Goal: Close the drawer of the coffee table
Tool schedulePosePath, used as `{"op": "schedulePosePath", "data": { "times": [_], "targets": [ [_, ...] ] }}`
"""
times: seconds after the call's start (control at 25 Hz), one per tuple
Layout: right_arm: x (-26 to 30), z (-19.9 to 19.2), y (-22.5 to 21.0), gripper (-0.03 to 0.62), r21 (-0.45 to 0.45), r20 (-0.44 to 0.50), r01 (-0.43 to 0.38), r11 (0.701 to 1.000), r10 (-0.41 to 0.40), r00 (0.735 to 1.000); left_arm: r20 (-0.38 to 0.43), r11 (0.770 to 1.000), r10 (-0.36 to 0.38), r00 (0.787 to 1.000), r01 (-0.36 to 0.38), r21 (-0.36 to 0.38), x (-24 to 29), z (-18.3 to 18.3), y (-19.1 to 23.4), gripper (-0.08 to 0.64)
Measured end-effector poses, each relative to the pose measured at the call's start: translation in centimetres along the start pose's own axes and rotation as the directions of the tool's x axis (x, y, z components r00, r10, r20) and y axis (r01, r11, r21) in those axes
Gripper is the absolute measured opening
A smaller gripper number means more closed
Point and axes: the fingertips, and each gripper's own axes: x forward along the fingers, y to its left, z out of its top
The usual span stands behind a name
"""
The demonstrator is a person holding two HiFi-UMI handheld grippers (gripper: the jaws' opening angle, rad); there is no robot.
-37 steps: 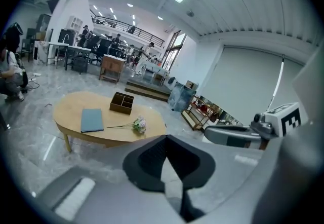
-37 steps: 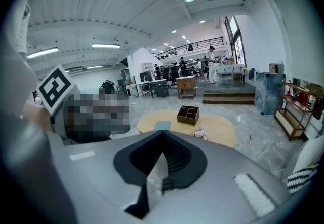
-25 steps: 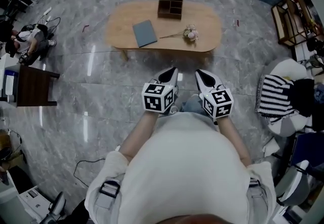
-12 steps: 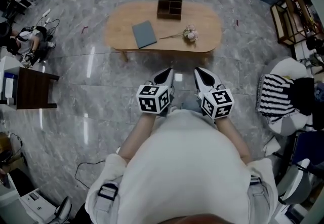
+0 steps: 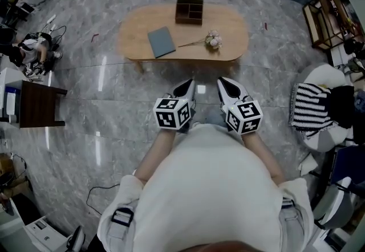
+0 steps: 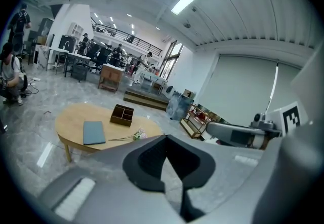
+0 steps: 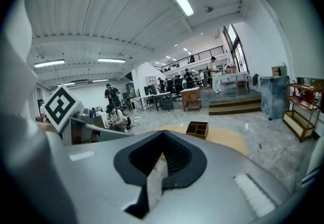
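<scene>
The oval wooden coffee table stands on the grey marble floor ahead of me. On it are a dark compartment box, a blue book and a small flower sprig. I cannot make out a drawer from here. My left gripper and right gripper are held side by side in front of my body, short of the table's near edge, both shut and empty. The left gripper view shows the table past the shut left gripper. In the right gripper view only the box and part of the tabletop show past the shut right gripper.
A dark side table stands at the left. At the right are a chair with a striped cushion and a wooden shelf. A person crouches at far left among cables. A black cable lies on the floor.
The left gripper has edged slightly to the left. Both grippers stay shut and short of the table.
</scene>
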Motion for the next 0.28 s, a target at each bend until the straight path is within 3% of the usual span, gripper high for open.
{"op": "schedulePosePath", "data": {
  "times": [0.28],
  "targets": [
    [-0.05,0.14,0.19,-0.003,-0.003,0.008,-0.004,1.000,0.004,1.000,0.006,1.000,-0.005,1.000,0.005,0.004,0.03,0.15,-0.08,0.002]
  ]
}}
